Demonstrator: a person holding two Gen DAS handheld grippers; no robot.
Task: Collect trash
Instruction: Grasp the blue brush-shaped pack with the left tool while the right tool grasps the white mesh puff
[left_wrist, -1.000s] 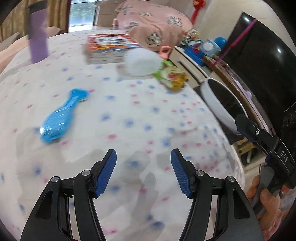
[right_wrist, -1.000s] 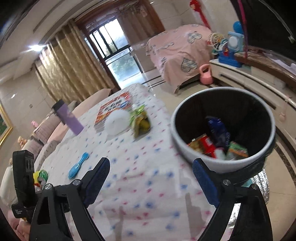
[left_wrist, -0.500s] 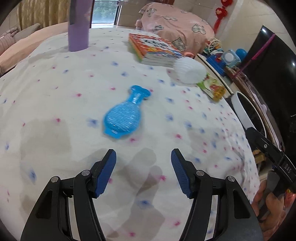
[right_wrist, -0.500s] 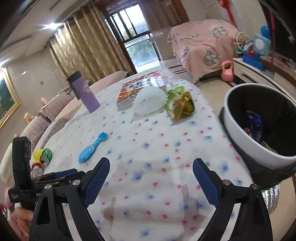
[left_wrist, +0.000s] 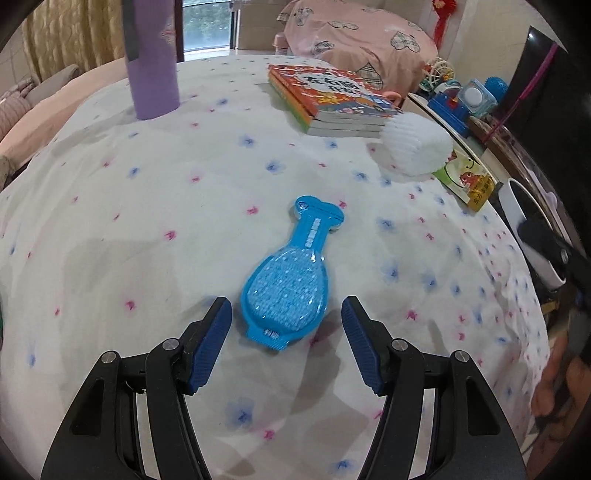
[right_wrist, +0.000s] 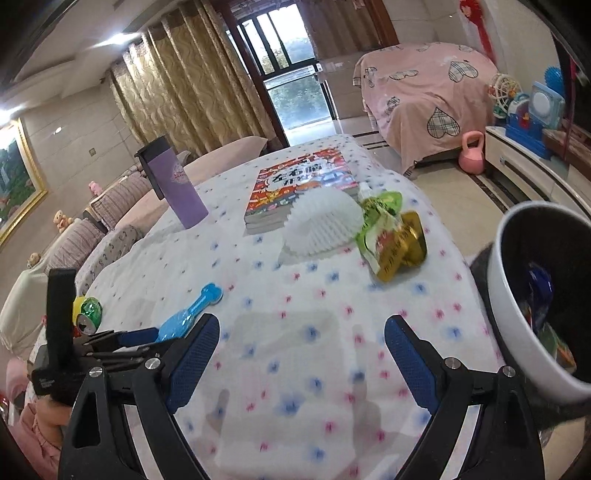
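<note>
Left gripper gapes astride the flat blue bottle-shaped plastic packet — ease lower, clamp its wide end squarely; right gripper hangs open.

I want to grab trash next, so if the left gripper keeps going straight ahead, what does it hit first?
Most likely the blue packet. It lies flat on the tablecloth just ahead of the open left gripper, roughly centred between the fingers and not yet touched.
</note>
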